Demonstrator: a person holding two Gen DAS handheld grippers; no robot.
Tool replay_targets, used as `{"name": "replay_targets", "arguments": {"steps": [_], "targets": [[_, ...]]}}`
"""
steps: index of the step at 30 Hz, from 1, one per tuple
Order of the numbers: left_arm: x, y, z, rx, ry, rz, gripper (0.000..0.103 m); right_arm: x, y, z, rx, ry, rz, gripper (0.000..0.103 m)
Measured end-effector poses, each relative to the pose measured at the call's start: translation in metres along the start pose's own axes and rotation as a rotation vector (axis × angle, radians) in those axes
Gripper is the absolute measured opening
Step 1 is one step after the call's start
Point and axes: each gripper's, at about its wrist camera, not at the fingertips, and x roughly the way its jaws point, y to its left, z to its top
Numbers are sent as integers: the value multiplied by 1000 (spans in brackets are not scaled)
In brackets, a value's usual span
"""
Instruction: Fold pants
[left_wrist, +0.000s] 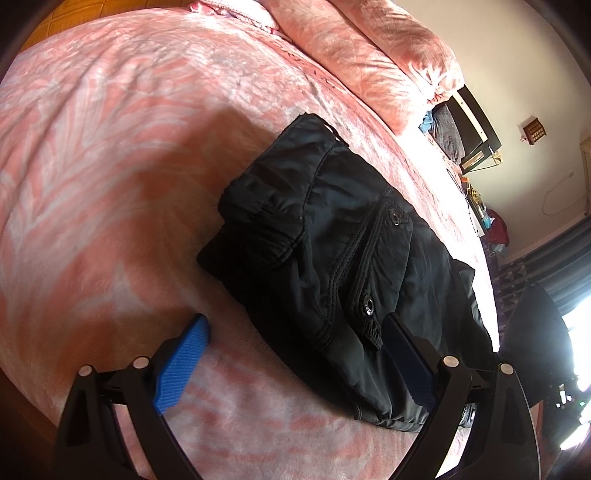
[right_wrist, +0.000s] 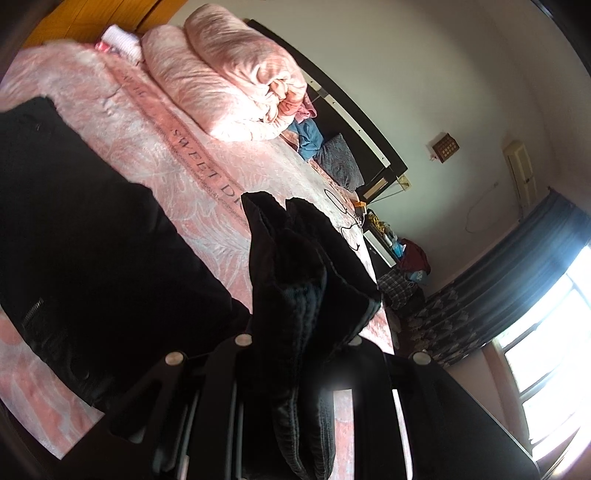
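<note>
The pants (left_wrist: 332, 258) are lying on the bed (left_wrist: 110, 147), partly folded into a thick black stack, pocket snaps facing up. The left claw (left_wrist: 295, 343) is standing open: its blue pad (left_wrist: 183, 365) is resting over the pink cover beside the pants, the other over the black cloth. The right claw (right_wrist: 295, 332) is gripping a bunched fold of the pants (right_wrist: 291, 277), jaws closed on it, though the fingertips are probably hidden by the fabric. A rolled quilt (right_wrist: 229, 85) is sitting farther up the bed.
</note>
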Motion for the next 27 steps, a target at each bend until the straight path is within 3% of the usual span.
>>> {"name": "replay_targets", "arguments": {"steps": [6,27], "targets": [[0,1,0,-7,0,-8,95,3,32,-3,-114,-13,-32,14],[-1,6,1,-19,-3,-23,95,11,74,-11,-257,-26,-54,14]]}}
